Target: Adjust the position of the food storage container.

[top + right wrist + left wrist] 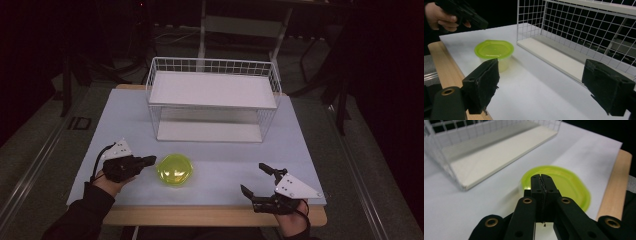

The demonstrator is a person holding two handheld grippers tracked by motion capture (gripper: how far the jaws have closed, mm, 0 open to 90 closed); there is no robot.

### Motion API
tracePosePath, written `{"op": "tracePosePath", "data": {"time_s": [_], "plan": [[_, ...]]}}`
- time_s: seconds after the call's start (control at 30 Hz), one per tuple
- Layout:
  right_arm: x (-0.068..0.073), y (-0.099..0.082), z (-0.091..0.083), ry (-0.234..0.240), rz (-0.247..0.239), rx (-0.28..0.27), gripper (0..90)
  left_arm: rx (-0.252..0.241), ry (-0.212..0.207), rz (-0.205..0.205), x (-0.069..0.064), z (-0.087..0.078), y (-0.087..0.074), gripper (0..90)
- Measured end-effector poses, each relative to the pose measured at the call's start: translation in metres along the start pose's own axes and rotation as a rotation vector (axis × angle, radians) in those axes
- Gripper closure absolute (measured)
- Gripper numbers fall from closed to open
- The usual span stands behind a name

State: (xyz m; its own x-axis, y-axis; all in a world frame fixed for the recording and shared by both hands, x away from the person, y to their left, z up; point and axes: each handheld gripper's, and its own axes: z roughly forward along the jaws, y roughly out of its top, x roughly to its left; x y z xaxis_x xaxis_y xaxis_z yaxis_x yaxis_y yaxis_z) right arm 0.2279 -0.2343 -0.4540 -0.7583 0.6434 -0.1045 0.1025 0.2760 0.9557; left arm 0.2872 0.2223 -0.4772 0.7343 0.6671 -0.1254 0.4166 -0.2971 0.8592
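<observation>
Tongs are waiting beside the green tub (175, 170): left gripper (148, 160) pinched together, right gripper (256, 179) wide; tub looks light, slippery—grab its rim.

My high view looks forward and down over the whole table (210, 175), while my left gripper view sits low and close facing the green lidded container (564, 182), which my right gripper view shares from farther across, beside the wire rack (574, 27).
</observation>
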Motion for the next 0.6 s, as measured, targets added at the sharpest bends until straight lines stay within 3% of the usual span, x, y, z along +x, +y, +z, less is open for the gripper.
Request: {"op": "tracePosePath", "data": {"time_s": [0.03, 0.1, 0.13, 0.17, 0.2, 0.23, 0.27, 0.37, 0.6], "plan": [[0.0, 0.0, 0.0, 0.001, 0.0, 0.002, 14.1, 0.038, 0.032, -0.021, 0.004, 0.003, -0.003, 90.0], [0.001, 0.0, 0.0, 0.002, 0.0, 0.002, 14.1, 0.057, 0.05, -0.035, 0.007, 0.005, -0.006, 90.0], [0.001, 0.0, 0.0, 0.002, 0.0, 0.001, 14.1, 0.083, 0.056, -0.065, 0.012, 0.008, -0.01, 90.0], [0.001, 0.0, 0.0, 0.002, 0.0, 0.001, 14.1, 0.083, 0.056, -0.065, 0.012, 0.008, -0.01, 90.0], [0.001, 0.0, 0.0, 0.003, 0.001, 0.001, 14.1, 0.131, 0.077, -0.08, 0.017, 0.011, -0.015, 90.0], [0.0, 0.0, 0.0, 0.003, 0.0, 0.0, 14.1, 0.131, 0.077, -0.08, 0.017, 0.011, -0.015, 90.0], [0.0, 0.0, 0.0, 0.003, 0.0, 0.001, 14.1, 0.166, 0.092, -0.076, 0.02, 0.013, -0.019, 90.0], [0.0, 0.0, -0.001, 0.002, -0.002, -0.003, 14.1, 0.185, 0.082, -0.084, 0.021, 0.014, -0.022, 90.0], [0.0, 0.001, -0.001, 0.003, 0.0, -0.004, 14.1, 0.204, 0.01, -0.103, 0.018, 0.02, -0.027, 90.0]]}}
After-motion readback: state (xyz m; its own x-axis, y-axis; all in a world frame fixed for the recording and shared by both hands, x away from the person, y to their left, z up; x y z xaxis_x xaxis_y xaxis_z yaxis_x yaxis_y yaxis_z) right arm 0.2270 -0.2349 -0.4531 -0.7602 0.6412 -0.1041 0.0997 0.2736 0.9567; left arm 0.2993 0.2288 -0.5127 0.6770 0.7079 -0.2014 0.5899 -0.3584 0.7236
